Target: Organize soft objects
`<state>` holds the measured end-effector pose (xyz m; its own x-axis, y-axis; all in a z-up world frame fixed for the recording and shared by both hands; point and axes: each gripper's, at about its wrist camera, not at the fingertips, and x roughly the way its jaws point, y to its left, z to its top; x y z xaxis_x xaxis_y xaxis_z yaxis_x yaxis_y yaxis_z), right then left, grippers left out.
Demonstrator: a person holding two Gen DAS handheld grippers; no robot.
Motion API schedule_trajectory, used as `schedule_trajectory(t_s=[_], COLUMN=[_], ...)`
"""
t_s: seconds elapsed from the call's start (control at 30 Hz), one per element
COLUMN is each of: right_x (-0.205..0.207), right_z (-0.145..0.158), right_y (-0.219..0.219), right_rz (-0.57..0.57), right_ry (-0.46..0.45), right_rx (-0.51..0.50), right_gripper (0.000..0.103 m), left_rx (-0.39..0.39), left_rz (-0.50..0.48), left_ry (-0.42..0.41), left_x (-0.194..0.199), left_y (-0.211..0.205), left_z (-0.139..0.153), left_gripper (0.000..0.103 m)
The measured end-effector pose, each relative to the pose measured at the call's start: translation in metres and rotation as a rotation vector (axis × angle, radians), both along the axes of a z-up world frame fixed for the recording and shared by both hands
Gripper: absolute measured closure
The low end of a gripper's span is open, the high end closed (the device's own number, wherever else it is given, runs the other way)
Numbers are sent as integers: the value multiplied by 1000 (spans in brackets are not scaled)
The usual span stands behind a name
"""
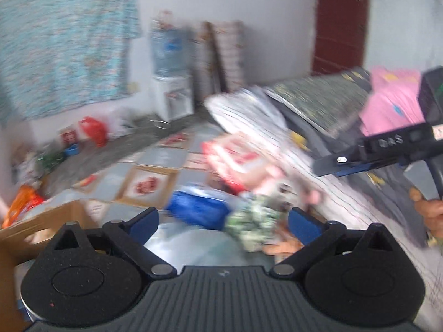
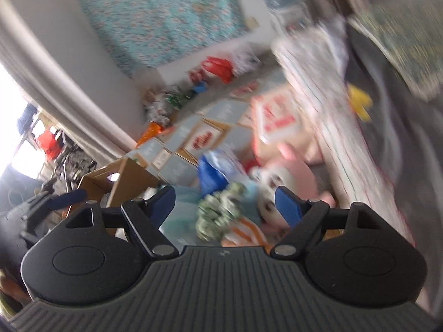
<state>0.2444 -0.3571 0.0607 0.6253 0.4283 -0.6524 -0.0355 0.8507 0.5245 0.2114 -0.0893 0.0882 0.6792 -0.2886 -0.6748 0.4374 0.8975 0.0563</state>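
Both views are motion-blurred. My left gripper (image 1: 223, 218) is open and empty above a heap of soft things: a green-and-white bundle (image 1: 253, 225), a blue soft item (image 1: 198, 206) and a pink-and-white plush (image 1: 279, 185). My right gripper (image 2: 224, 202) is open and empty over the same heap; the green-and-white bundle (image 2: 221, 211), blue item (image 2: 211, 174), pink-and-white plush (image 2: 279, 177) and an orange-striped piece (image 2: 245, 231) lie between and beyond its fingers. The right gripper also shows at the right of the left wrist view (image 1: 329, 166), held by a hand.
A cardboard box (image 1: 41, 221) stands at the left, also in the right wrist view (image 2: 121, 178). A bed with a striped sheet (image 1: 326, 182) and folded bedding (image 1: 324, 102) runs along the right. A water dispenser (image 1: 171, 83) and bags (image 1: 92, 130) stand by the far wall.
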Motion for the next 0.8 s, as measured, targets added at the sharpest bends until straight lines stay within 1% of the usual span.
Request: schedule_trajectory(t_s=[0.03, 0.1, 0.17, 0.2, 0.27, 0.37, 0.4, 0.47, 0.63, 0.7, 0.8], right_x=[-2, -5, -6, -6, -3, 4, 8, 17, 34, 41, 48], right_z=[-8, -24, -36, -41, -53, -69, -73, -81, -98, -104, -111], right_y=[-4, -14, -21, -23, -28, -33, -33, -36, -39, -41, -43], right_rz=[-18, -54, -80, -89, -98, -103, -107, -116, -137, -136, -126], right_ry=[23, 51, 65, 74, 96, 135, 143, 154, 183, 193, 193], right_rx=[13, 14, -15, -30, -39, -42, -49, -62, -77, -68, -50], right_gripper=[24, 27, 37, 39, 48, 56, 57, 63, 70, 72, 81], left_rx=[7, 36, 65, 75, 80, 86, 90, 101, 111, 113, 114], left_rz=[-18, -47, -72, -85, -105, -122, -125, -130, -142, -147, -152], left_ry=[13, 25, 31, 37, 57, 74, 77, 88, 108, 110, 114], left_x=[4, 13, 21, 24, 32, 41, 43, 51, 63, 66, 70], left_y=[-10, -28, -42, -49, -57, -66, -69, -76, -85, -87, -88], left_z=[-8, -24, -38, -44, -54, -68, -72, -78, -90, -92, -95], left_gripper=[7, 14, 20, 24, 30, 37, 40, 44, 47, 48, 48])
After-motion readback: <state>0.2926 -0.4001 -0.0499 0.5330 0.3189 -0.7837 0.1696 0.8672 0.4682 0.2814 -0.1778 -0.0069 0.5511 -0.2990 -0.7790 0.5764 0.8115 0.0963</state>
